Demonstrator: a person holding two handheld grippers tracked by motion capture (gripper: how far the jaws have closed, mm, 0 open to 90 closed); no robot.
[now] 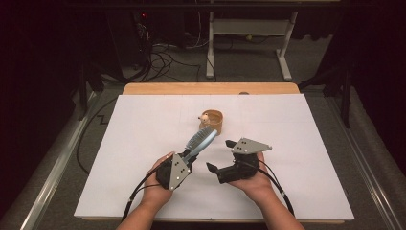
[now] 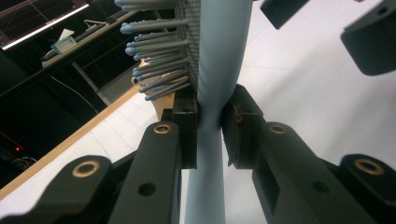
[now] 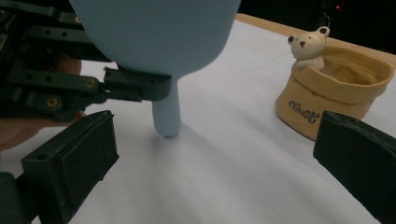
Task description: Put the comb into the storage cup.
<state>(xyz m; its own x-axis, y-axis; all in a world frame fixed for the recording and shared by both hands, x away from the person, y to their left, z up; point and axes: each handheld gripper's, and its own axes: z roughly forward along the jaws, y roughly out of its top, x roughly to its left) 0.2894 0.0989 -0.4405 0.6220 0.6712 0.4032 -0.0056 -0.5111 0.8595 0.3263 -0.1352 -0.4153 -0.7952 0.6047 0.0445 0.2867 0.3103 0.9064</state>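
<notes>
A pale blue hairbrush (image 1: 201, 139) is held up off the white sheet, with my left gripper (image 1: 190, 155) shut on its handle. In the left gripper view both pads clamp the handle (image 2: 212, 70), and the bristles (image 2: 154, 60) point to that view's left. My right gripper (image 1: 220, 155) is open just right of the brush, nothing between its jaws. In the right gripper view the brush's smooth back (image 3: 154, 32) faces me, the left gripper (image 3: 135, 86) grips the handle, and my own jaws stand wide apart around empty sheet (image 3: 215, 158). A tan ceramic pot (image 1: 212, 120) with a small bear (image 3: 308, 44) on its rim stands beyond.
The white sheet (image 1: 143, 143) covers a wooden table whose far edge (image 1: 210, 88) shows. Cables and white desk legs (image 1: 209, 48) lie on the floor behind. Black cables trail from both grippers toward the near edge.
</notes>
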